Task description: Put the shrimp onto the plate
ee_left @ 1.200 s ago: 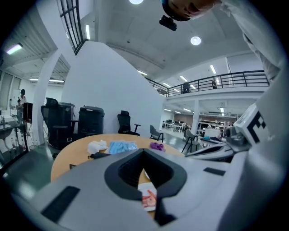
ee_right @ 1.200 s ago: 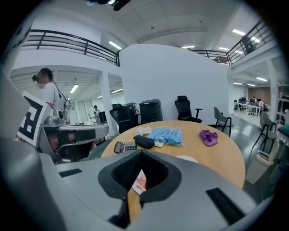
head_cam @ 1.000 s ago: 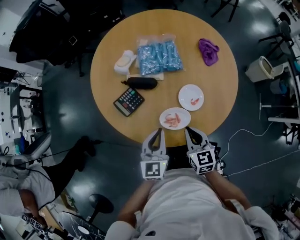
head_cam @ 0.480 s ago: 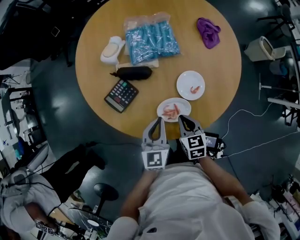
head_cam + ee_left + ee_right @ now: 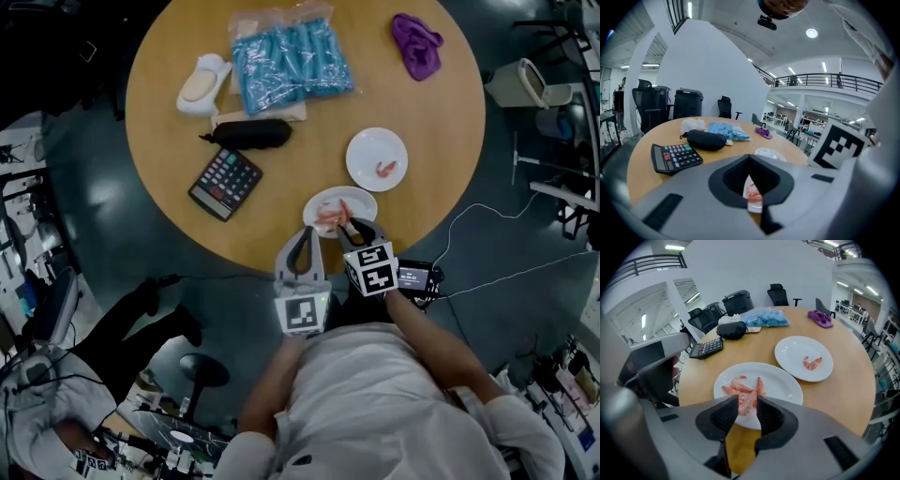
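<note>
A white plate [image 5: 363, 201] near the table's front edge holds a pile of pink shrimp [image 5: 332, 216]. A second plate [image 5: 366, 150] behind it carries a single shrimp [image 5: 385, 169]. My right gripper [image 5: 349, 228] points steeply down over the near plate's front rim. Its jaws have just been opening and now stand apart. In the right gripper view the shrimp pile [image 5: 743, 390] shows through the gap of the right gripper [image 5: 747, 401], with no pad pressing on it. My left gripper [image 5: 306, 234] is at the table's edge, to the left of that plate. In its own view the left gripper [image 5: 749, 159] has its tips together.
A calculator [image 5: 224, 183], a black case [image 5: 248, 133], a blue packet [image 5: 286, 61], a white object [image 5: 200, 84] and a purple cloth [image 5: 417, 42] lie further back on the round wooden table [image 5: 441, 122]. Dark floor and cables surround it.
Both grippers have come down and forward toward the table. The right one now tilts steeply, with its tips over the near plate's front rim.
</note>
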Demonstrator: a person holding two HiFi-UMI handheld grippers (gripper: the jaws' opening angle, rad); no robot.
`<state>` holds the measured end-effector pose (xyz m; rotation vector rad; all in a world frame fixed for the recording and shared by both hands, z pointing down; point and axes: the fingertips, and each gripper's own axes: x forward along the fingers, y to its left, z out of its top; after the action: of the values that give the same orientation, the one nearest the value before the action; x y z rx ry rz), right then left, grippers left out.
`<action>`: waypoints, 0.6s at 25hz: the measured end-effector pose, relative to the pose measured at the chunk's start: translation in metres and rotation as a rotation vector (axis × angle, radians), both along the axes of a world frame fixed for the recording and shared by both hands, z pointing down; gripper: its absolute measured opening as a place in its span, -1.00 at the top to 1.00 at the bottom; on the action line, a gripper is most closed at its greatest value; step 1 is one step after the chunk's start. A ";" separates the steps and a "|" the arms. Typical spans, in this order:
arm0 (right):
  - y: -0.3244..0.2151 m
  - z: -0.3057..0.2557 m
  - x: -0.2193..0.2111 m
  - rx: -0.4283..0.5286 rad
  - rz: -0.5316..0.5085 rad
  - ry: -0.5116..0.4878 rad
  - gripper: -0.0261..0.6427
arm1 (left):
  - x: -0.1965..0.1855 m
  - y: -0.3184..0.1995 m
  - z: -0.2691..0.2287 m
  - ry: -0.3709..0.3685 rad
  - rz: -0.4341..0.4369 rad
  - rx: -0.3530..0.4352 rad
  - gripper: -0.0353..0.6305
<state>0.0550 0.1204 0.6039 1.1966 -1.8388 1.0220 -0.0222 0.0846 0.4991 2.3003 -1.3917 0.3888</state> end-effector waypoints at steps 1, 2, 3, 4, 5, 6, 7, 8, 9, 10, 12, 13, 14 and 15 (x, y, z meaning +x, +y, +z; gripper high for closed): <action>-0.003 0.003 0.000 -0.002 0.003 0.006 0.55 | 0.001 -0.002 0.001 -0.001 0.003 0.002 0.87; -0.004 0.005 0.001 -0.005 0.005 0.014 0.56 | 0.001 -0.002 0.002 -0.001 0.006 0.006 0.87; -0.003 0.008 0.002 -0.009 0.005 0.022 0.56 | 0.002 -0.002 0.002 0.000 0.006 0.007 0.87; -0.002 0.010 0.003 -0.014 0.004 0.026 0.56 | 0.002 -0.001 0.003 0.004 0.003 0.005 0.87; -0.001 0.011 0.003 -0.019 0.002 0.029 0.56 | 0.002 0.000 0.003 0.007 -0.001 0.002 0.87; 0.000 0.012 0.003 -0.022 0.000 0.034 0.56 | 0.002 0.000 0.003 0.008 -0.004 0.000 0.87; 0.001 0.013 0.003 -0.023 -0.004 0.041 0.59 | 0.002 0.000 0.003 0.009 -0.005 -0.001 0.87; 0.001 0.014 0.003 -0.021 -0.008 0.048 0.66 | 0.003 0.000 0.003 0.010 -0.005 -0.002 0.87; 0.001 0.014 0.003 -0.018 -0.014 0.054 0.68 | 0.003 -0.001 0.002 0.012 -0.006 -0.002 0.87; 0.000 0.015 0.004 -0.015 -0.019 0.058 0.70 | 0.004 0.000 0.002 0.013 -0.005 -0.003 0.87; -0.002 0.014 0.004 -0.011 -0.027 0.061 0.72 | 0.005 0.000 0.001 0.015 0.001 0.000 0.87; -0.003 0.012 0.004 -0.007 -0.031 0.061 0.73 | 0.006 0.000 0.001 0.015 0.007 0.003 0.87; -0.004 0.010 0.004 0.000 -0.036 0.058 0.74 | 0.007 0.000 0.000 0.014 0.016 0.007 0.87; -0.005 0.006 0.004 0.008 -0.039 0.053 0.74 | 0.009 -0.001 0.000 0.014 0.025 0.013 0.87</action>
<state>0.0592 0.1152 0.6103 1.1775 -1.8198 0.9539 -0.0131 0.0839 0.4992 2.3283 -1.3640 0.3716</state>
